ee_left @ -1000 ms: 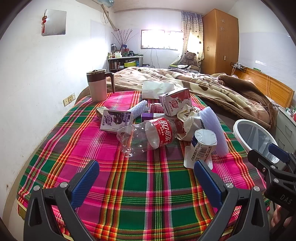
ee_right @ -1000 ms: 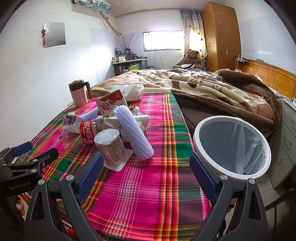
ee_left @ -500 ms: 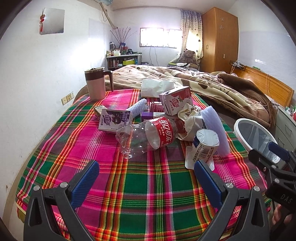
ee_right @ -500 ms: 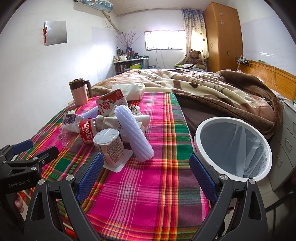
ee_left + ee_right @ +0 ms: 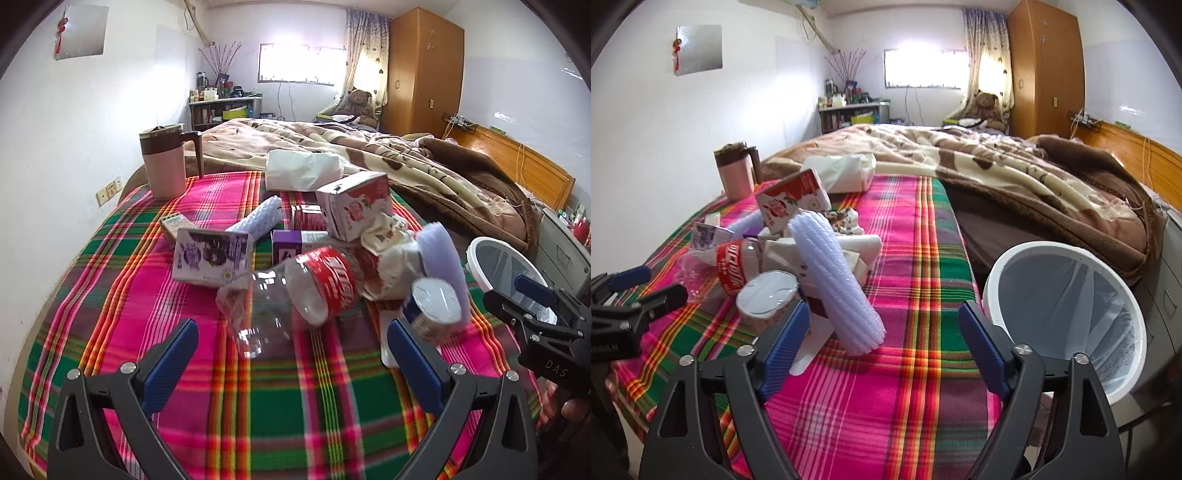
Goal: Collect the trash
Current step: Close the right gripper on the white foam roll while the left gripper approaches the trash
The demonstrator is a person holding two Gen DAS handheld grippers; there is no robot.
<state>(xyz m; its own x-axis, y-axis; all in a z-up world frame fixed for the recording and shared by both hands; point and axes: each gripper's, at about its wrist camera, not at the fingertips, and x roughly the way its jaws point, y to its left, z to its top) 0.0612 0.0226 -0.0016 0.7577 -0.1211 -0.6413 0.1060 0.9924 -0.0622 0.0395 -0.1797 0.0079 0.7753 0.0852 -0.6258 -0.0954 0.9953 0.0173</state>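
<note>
Left gripper [image 5: 291, 354], right gripper [image 5: 882, 339]: black triangular-cutout frames, ribbed blue pads [image 5: 785, 343], silver screws; white "DAS" lettering on right one.

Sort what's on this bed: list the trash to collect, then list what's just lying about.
For the job:
crushed plastic bottle
yogurt cup
red milk carton
purple carton
white foam roll
white bin

Just lying about:
pink mug
brown blanket
teddy bear

Pink mug [image 5: 164, 162], teddy bear [image 5: 986, 105], wardrobe [image 5: 424, 70]
</note>
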